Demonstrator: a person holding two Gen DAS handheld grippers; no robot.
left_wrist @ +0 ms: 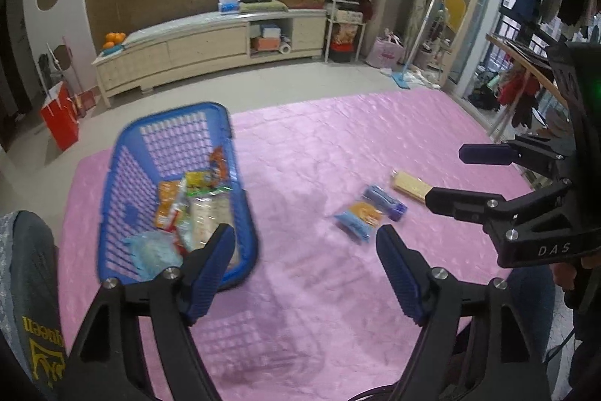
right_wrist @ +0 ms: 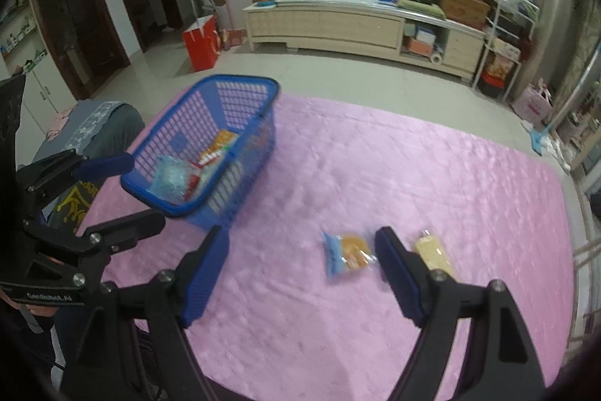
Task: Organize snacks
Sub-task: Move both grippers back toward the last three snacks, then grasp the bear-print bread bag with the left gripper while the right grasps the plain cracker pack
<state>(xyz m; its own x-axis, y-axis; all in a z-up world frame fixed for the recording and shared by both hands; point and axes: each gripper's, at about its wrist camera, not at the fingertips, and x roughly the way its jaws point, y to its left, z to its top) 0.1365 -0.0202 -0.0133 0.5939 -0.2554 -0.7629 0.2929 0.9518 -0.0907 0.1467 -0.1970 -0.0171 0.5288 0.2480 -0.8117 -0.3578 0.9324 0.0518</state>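
A blue plastic basket (left_wrist: 112,198) stands on the pink cloth at the left and holds several snack packets (left_wrist: 195,205); it also shows in the right wrist view (right_wrist: 240,81). Three snacks lie loose on the cloth: a blue-and-orange packet (left_wrist: 358,218) (right_wrist: 345,254), a blue-purple packet (left_wrist: 385,202), and a tan cracker pack (left_wrist: 409,188) (right_wrist: 434,252). My left gripper (left_wrist: 304,243) is open and empty above the cloth, beside the basket. My right gripper (right_wrist: 302,245) is open and empty, just short of the loose snacks; its finger hides the blue-purple packet there.
The pink cloth (left_wrist: 338,145) covers a low surface. A person's knee in grey trousers (left_wrist: 26,273) is at the left edge. Beyond lie a tiled floor, a long cream cabinet (left_wrist: 210,44), a red bag (left_wrist: 60,115) and a white shelf rack (left_wrist: 345,17).
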